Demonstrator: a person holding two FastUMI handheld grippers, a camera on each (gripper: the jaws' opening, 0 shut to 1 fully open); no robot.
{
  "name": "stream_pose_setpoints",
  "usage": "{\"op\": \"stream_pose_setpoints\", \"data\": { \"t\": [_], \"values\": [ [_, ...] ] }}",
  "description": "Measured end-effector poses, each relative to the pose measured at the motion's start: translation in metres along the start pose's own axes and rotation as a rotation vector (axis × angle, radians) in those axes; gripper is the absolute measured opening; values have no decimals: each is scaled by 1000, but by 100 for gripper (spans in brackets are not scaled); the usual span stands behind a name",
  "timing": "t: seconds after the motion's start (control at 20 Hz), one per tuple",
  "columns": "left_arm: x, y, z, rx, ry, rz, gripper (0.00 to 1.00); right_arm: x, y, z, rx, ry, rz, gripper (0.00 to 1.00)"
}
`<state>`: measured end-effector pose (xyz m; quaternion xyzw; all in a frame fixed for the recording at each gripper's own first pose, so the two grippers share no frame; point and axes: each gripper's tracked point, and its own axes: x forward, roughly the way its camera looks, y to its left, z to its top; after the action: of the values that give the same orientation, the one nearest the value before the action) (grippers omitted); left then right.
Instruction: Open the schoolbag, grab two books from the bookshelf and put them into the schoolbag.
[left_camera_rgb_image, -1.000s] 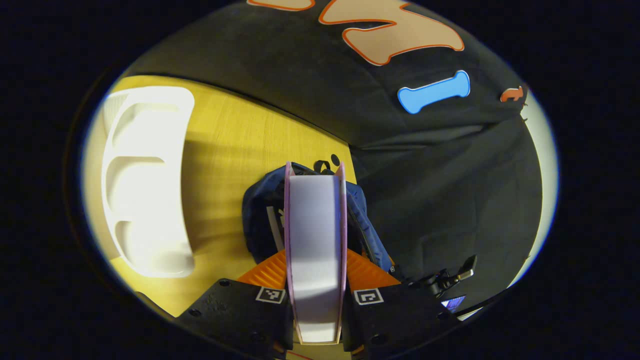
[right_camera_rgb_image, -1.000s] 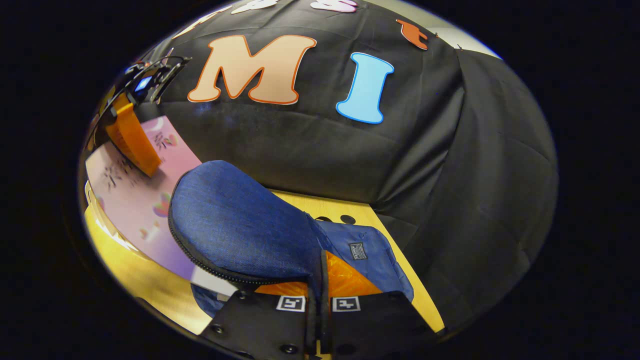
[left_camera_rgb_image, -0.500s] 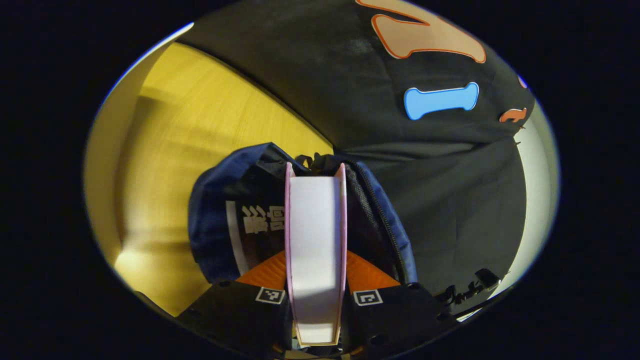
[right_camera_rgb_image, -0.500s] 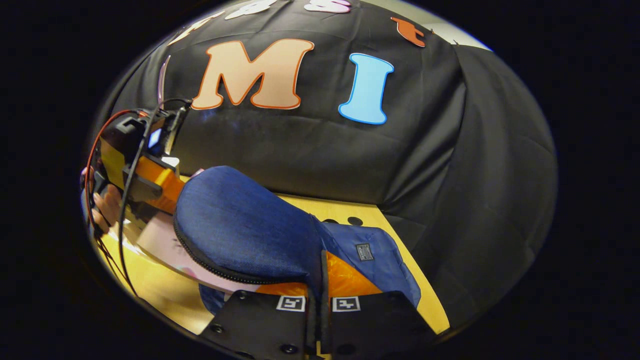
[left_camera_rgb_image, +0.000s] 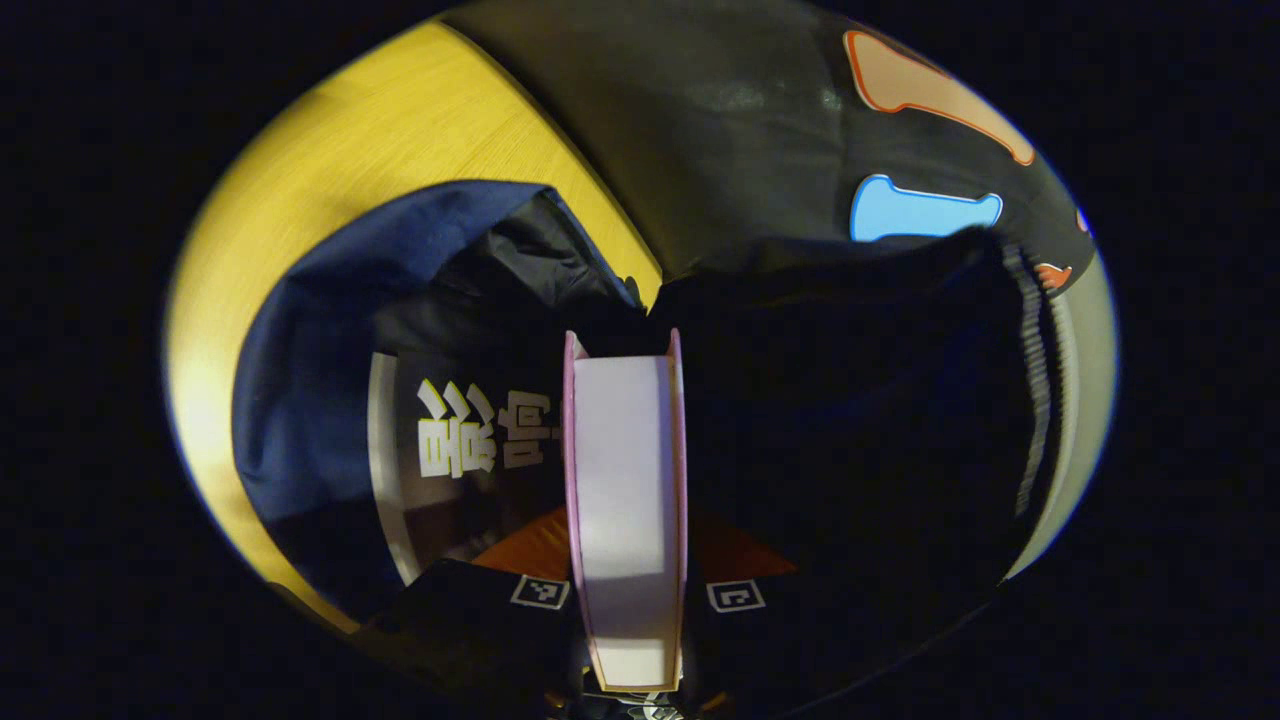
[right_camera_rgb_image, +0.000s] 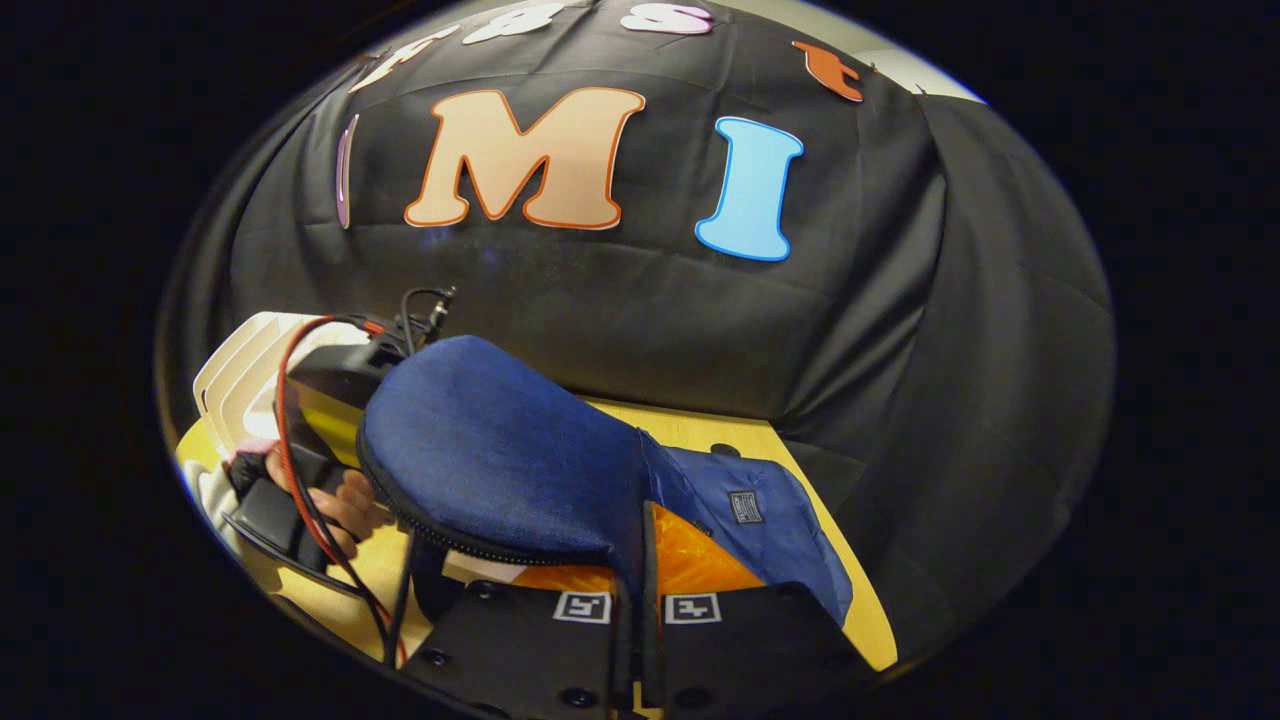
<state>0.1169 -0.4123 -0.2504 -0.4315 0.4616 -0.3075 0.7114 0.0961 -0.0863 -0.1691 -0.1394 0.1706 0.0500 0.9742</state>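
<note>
Left gripper (left_camera_rgb_image: 625, 560) clamps a pink-covered book (left_camera_rgb_image: 625, 480) edge-on, nose down inside the open blue schoolbag (left_camera_rgb_image: 310, 370), beside a dark book (left_camera_rgb_image: 470, 440) already in there. Right gripper (right_camera_rgb_image: 640, 590) pinches the bag's flap (right_camera_rgb_image: 490, 470), holding it up. A hand (right_camera_rgb_image: 345, 500) grips the left tool. White bookshelf (right_camera_rgb_image: 235, 375) stands at the tabletop's (right_camera_rgb_image: 850, 610) far left edge.

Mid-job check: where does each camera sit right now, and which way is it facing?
Left gripper view: rides the left gripper, looks along the pink book it grips into the open schoolbag, where another book lies; own fingers at bottom.
Right gripper view: rides the right gripper, faces the booth wall, pinching the bag's flap; a hand holding the left gripper shows at left.
Shared: schoolbag, table.
</note>
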Motion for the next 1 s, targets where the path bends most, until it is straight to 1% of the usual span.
{"op": "stream_pose_setpoints", "data": {
  "t": [0.1,0.15,0.2,0.25,0.3,0.35,0.4,0.45,0.5,0.55,0.6,0.65,0.7,0.75,0.8,0.85,0.9,1.0],
  "values": [
    [14,2,-5,-13,8,1,38,2,2,-2,-6,6,4,7],
    [17,5,-7,-13,11,14,35,3,1,-2,-7,7,2,6],
    [19,11,-8,2,16,34,36,3,0,-3,-1,11,2,6],
    [18,13,-10,16,19,47,41,4,0,-4,10,13,3,6],
    [15,19,-10,36,24,84,47,4,-1,-4,21,17,4,4],
    [14,21,-11,52,37,91,47,4,-1,-5,35,23,14,5],
    [7,19,-12,69,36,104,59,5,-1,-5,46,24,15,6],
    [1,18,-12,101,32,114,64,5,-1,-4,53,22,20,8],
    [-9,22,-11,139,26,137,68,5,-1,-6,65,29,25,9],
    [-18,24,-11,171,22,159,74,6,-1,-8,74,27,23,10],
    [-30,25,-12,200,24,177,83,6,-1,-6,83,26,24,12],
    [-40,27,-13,223,22,194,82,6,-1,-8,89,29,23,14],
    [-52,27,-12,243,8,215,86,6,-1,-9,89,33,22,14],
    [-64,29,-11,266,-7,240,99,6,1,-11,87,36,31,12],
    [-76,33,-11,286,-28,266,93,6,1,-12,80,38,31,19],
    [-89,34,-14,308,-39,289,94,6,2,-13,73,38,33,19],
    [-101,33,-17,328,-49,308,93,6,4,-15,70,43,36,15],
    [-125,33,-24,364,-66,344,94,4,14,-21,63,60,41,13]
  ]
}}
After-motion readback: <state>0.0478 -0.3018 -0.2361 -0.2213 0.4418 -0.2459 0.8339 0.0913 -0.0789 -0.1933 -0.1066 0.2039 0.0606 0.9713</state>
